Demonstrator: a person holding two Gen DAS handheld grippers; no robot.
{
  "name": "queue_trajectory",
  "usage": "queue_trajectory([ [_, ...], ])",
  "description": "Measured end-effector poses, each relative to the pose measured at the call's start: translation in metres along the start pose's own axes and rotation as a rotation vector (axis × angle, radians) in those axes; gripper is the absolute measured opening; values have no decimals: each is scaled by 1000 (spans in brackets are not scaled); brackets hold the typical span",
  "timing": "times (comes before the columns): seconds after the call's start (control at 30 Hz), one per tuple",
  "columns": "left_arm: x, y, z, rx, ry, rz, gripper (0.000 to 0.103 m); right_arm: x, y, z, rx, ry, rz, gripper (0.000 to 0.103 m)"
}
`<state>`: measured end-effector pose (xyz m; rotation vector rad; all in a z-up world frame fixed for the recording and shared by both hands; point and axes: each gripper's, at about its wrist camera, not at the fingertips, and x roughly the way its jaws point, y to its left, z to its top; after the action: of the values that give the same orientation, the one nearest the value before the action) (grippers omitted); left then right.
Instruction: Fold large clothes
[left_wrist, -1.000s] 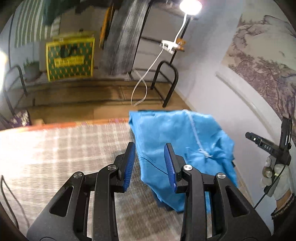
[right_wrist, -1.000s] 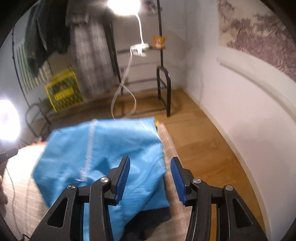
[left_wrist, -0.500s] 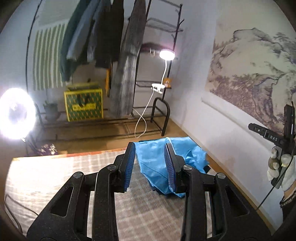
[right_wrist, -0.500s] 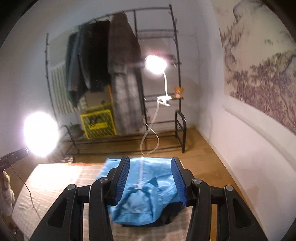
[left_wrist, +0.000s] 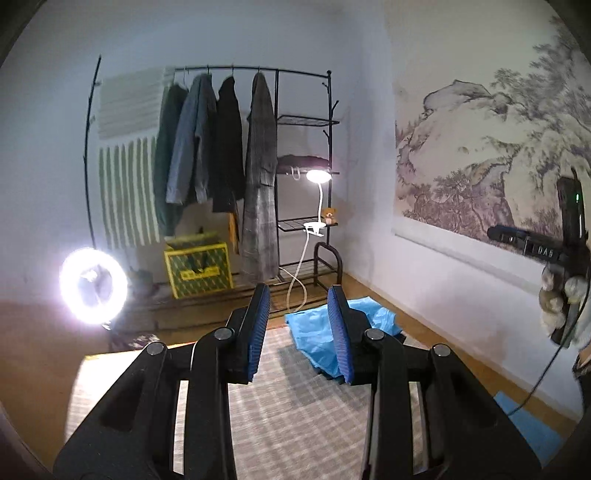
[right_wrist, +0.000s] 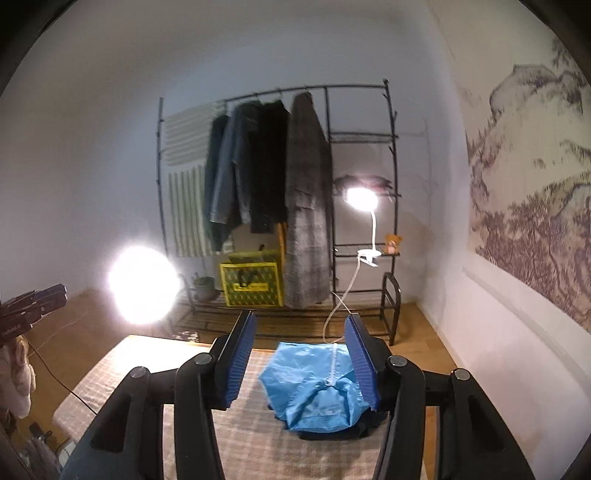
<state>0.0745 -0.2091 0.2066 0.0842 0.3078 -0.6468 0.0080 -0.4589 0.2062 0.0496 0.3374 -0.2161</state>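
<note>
One blue garment (right_wrist: 317, 387) was seen, lying crumpled on a checked cloth (left_wrist: 295, 413) that covered the table, with a darker piece (right_wrist: 332, 434) just showing under its near edge; what that piece was could not be told. Two grippers were counted, one in each hand. The left gripper (left_wrist: 300, 334) was held above the cloth with its jaws partly open and nothing between them; the garment was seen beyond and below them, mostly past the right-hand jaw. The right gripper (right_wrist: 301, 363) was likewise held clear of the table, its jaws having just been opened wider, with nothing gripped; the garment was framed in the gap between them but lay well beyond the blue pads (right_wrist: 240, 363), untouched. Beyond both pairs of jaws stood one clothes rack (right_wrist: 384, 192) with four coats (left_wrist: 218, 155) hung on it. One yellow bag (right_wrist: 253, 282) sat on the rack's bottom rail; its contents could not be made out. Two lamps were lit: a ring light (left_wrist: 93, 286) and a clip lamp (right_wrist: 361, 199).
</note>
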Motion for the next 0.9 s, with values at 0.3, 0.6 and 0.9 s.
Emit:
queue_trajectory([
  [0.3, -64, -19, -42, 26, 11, -14, 59, -56, 48, -36, -30, 10, 43, 58],
  [0.6, -63, -20, -108, -38, 113, -67, 72, -62, 96, -100, -72, 79, 21, 66],
  [0.9, -54, -7, -150, -83, 165, -51, 84, -57, 106, -130, -22, 77, 7, 88],
])
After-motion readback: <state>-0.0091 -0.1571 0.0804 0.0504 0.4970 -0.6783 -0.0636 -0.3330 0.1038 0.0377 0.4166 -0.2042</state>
